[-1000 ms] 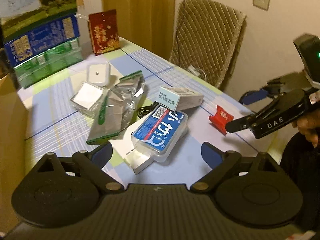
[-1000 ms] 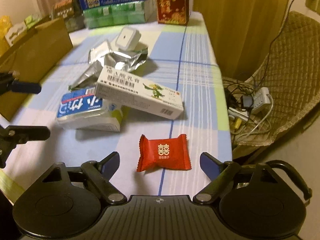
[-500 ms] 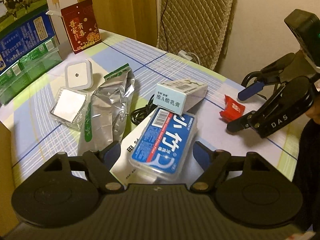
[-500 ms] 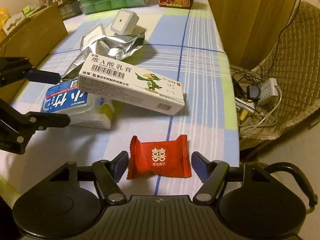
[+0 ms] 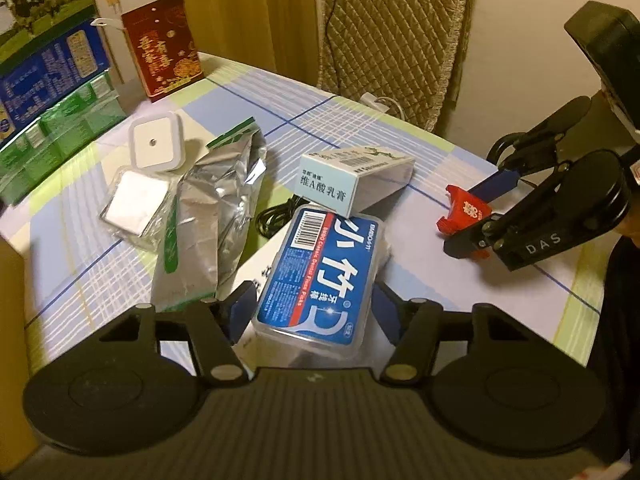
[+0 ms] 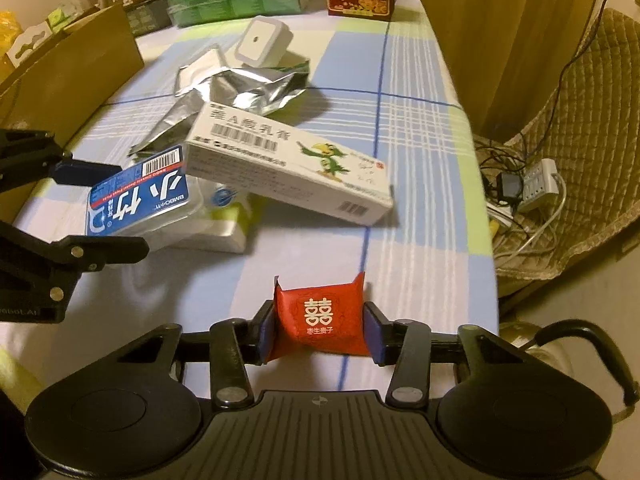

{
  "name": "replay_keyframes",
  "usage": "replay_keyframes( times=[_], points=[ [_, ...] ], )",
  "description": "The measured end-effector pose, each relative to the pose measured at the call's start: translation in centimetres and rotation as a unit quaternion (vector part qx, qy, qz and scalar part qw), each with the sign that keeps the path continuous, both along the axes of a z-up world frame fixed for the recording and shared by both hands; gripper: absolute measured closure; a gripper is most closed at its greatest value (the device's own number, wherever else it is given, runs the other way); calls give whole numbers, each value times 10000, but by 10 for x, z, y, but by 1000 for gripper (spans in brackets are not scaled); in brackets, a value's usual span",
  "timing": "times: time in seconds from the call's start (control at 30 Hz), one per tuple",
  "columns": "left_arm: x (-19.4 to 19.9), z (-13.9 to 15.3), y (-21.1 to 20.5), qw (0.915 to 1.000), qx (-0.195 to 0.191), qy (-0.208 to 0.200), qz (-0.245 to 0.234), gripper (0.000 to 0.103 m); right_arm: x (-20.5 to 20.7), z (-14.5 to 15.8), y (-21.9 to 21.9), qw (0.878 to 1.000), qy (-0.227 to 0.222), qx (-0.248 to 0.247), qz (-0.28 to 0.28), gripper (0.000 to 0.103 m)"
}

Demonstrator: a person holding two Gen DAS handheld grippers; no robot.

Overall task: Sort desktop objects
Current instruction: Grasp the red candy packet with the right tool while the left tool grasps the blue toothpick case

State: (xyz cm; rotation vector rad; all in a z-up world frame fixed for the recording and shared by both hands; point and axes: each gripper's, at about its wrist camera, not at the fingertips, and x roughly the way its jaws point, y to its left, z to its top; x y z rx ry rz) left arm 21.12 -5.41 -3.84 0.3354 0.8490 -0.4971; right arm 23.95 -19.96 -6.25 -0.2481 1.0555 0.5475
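My right gripper [image 6: 320, 330] is shut on a red candy packet [image 6: 320, 320] near the table's near edge; the packet also shows in the left wrist view [image 5: 464, 212]. My left gripper [image 5: 312, 308] has its fingers on both sides of a blue-labelled floss box [image 5: 320, 276], which also shows in the right wrist view [image 6: 140, 200]. The box lies on a white booklet. A white ointment carton [image 5: 352, 178] leans on the floss box's far end. A silver foil pouch [image 5: 216, 204], a white night light [image 5: 156, 146] and a clear plastic packet [image 5: 134, 204] lie further left.
A red gift box [image 5: 164, 56] and stacked green and blue cartons [image 5: 52, 92] stand at the table's back. A brown cardboard box [image 6: 68, 64] stands at the left. A quilted chair [image 5: 396, 36] with cables and a charger [image 6: 536, 184] is beyond the right table edge.
Both grippers moved forward and closed. My right one took hold of the red candy packet. My left one closed in on the floss box.
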Motion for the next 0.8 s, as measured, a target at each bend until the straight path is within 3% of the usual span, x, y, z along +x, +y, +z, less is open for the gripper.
replay_keyframes(
  times=[0.5,0.8],
  points=[
    [-73,-7,28,9950,-484,217,844,48,-48,-1,23,9995,67,275,130,62],
    [-74,-20,22,9968,-441,232,622,49,-52,0,24,9997,-20,205,164,59]
  ],
)
